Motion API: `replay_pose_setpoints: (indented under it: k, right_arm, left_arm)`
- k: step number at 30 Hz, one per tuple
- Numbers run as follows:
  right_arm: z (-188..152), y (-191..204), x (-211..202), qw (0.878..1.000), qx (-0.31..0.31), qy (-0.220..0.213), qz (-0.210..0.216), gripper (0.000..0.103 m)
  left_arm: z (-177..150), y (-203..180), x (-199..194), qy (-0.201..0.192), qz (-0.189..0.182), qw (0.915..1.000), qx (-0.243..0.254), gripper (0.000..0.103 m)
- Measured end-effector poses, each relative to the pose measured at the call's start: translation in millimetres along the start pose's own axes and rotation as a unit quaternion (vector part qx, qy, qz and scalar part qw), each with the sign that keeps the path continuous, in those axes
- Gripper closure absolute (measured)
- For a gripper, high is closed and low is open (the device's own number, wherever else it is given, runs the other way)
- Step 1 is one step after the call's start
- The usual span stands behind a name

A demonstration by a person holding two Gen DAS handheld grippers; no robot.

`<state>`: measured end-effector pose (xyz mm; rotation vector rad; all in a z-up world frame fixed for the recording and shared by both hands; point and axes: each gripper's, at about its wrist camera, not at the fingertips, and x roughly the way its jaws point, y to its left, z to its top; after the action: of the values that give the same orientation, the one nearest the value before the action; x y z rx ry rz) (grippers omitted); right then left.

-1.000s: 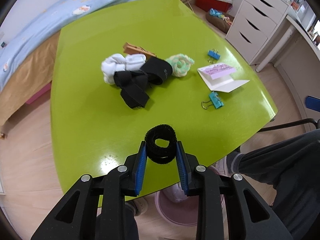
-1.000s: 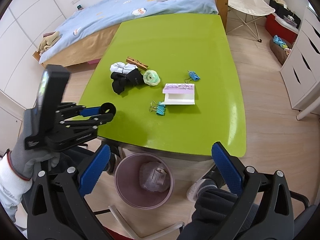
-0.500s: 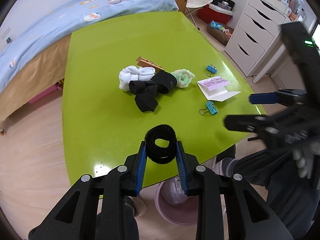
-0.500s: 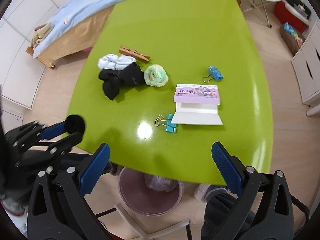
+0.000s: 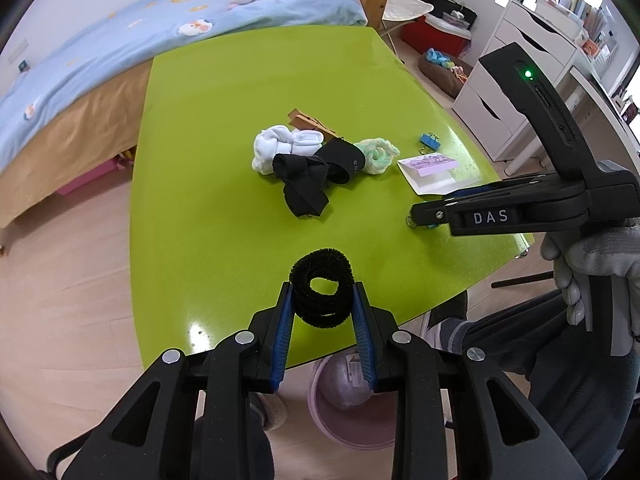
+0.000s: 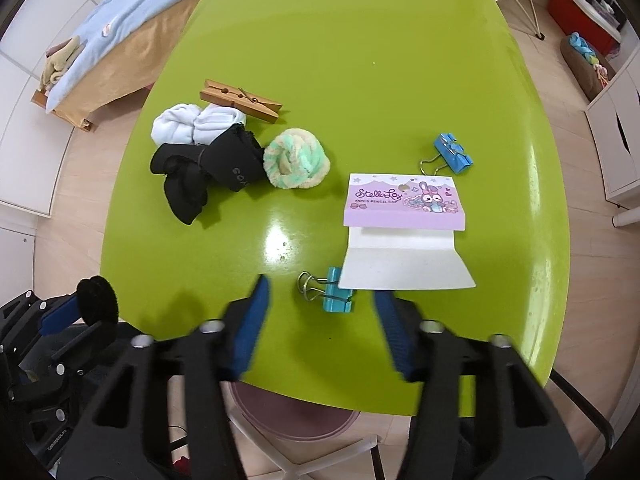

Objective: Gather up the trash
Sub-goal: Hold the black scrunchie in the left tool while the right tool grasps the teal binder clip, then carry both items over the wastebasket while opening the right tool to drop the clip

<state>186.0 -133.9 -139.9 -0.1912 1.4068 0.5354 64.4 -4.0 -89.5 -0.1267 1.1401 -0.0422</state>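
Left gripper [image 5: 322, 300] jaws clamped on a black fuzzy hair tie [image 5: 321, 287], ring facing the camera, held above the near edge of the green table [image 5: 224, 128]. Right gripper [image 6: 322, 312] jaws apart, holding nothing, fingertips either side of the near teal binder clip [image 6: 334, 292] at the table's front edge; slightly motion-blurred, can't tell if the pads touch the surface

Clip sits just against the lower left corner of the open white card with purple cartoon flap [image 6: 404, 232]. Second blue binder clip [image 6: 452, 155] near the card's far right corner

Further in on the left: black sock bundle [image 6: 208, 172] touching a white sock roll [image 6: 196, 124] and a green-cream fuzzy scrunchie [image 6: 297, 159]; wooden clothespin [image 6: 240, 100] just behind them

Pink bin [image 5: 348, 404] on the floor under the near table edge, crumpled wrapper inside, directly below the left gripper in its own view. Bed with blue cover [image 5: 120, 52] beyond the table, white drawers [image 5: 520, 80] to the right
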Motion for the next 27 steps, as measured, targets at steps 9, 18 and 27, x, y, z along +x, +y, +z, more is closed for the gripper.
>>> replay_pose_setpoints:
  k: [9, 18, 27]
  right_arm:
    - [-6.6, -5.7, -12.0, 1.0, -0.002, -0.016, -0.003, 0.102]
    - [-17.6, -2.5, -38.0, 0.999, -0.019, -0.048, 0.007, 0.102]
    - [-43.2, 11.4, -79.1, 0.994, -0.051, -0.095, 0.014, 0.102]
  left_arm:
    - [-0.2, 0.5, -2.0, -0.003, -0.004, 1.0, -0.002, 0.074]
    - [-1.2, -4.9, -10.2, -0.011, -0.006, 0.9999, 0.004, 0.074]
    - [-6.7, -9.3, -27.9, -0.028, -0.009, 0.9995, 0.008, 0.074]
